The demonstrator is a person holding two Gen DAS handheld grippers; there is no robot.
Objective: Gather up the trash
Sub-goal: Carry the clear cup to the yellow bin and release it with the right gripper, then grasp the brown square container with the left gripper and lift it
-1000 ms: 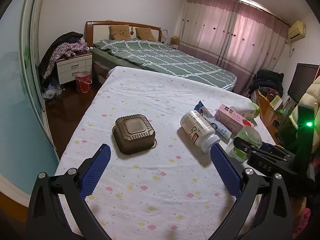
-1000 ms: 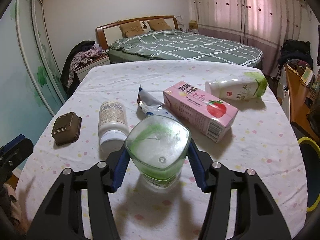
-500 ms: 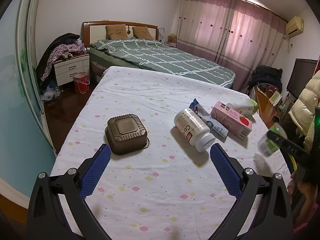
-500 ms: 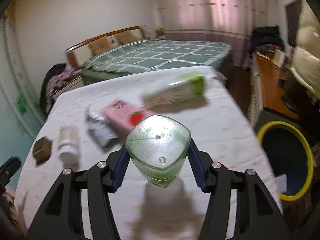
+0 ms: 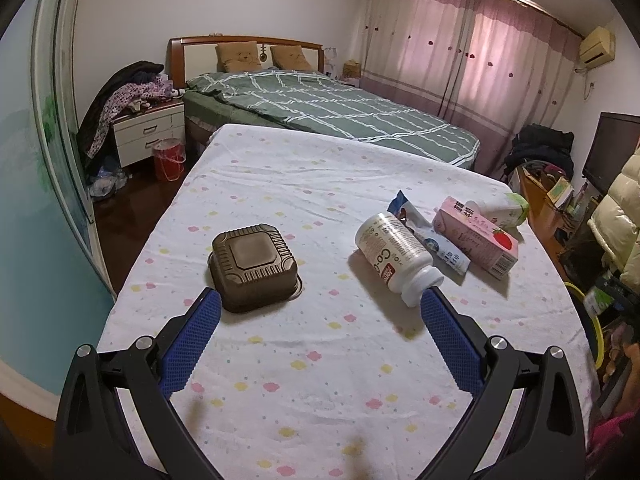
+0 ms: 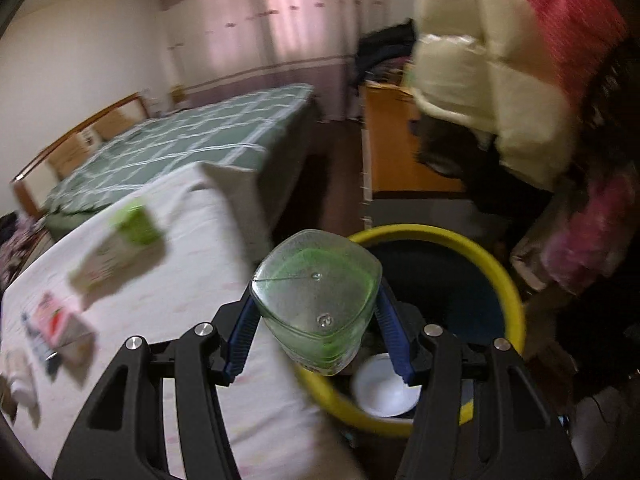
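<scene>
The green-tinted bottle [image 6: 316, 300], clamped in the right gripper [image 6: 316, 334], is no longer over the table [image 6: 180, 280]; it is carried past the table edge and is now held above the yellow-rimmed bin [image 6: 506, 280]. In the left wrist view, the right gripper is shifted to the far right edge, and the brown container [image 5: 253, 266] and the white pill bottle [image 5: 394, 258] are seen slightly nearer.
</scene>
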